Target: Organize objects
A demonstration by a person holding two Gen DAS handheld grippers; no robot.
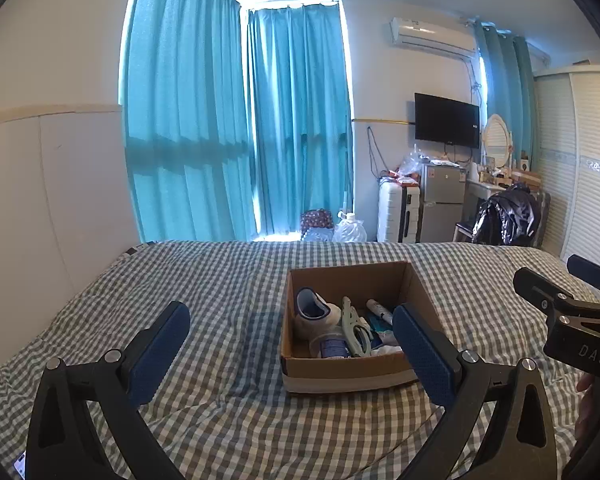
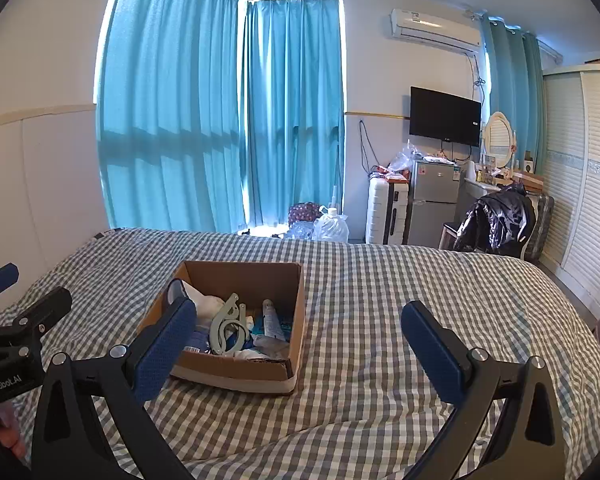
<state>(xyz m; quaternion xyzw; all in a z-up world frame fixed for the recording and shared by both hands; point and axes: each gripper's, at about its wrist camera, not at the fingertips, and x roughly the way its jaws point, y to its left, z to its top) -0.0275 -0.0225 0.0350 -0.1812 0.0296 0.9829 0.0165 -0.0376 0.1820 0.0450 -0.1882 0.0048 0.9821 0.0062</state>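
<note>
The box (image 1: 352, 368) sits on the bed (image 1: 228, 280), holding a hanger (image 2: 228, 330), a sock (image 1: 312, 314) and a tube (image 2: 271, 318). The left gripper (image 1: 291, 354) and right gripper (image 2: 300, 344) hover before it, both spread and empty.

Your left gripper's right finger (image 1: 424, 354) hides the cardboard box's (image 1: 340, 368) near right corner. Items under the pale hanger (image 2: 228, 326) overlap indistinctly. Dresser clutter (image 2: 496, 174) is too small to identify.
</note>
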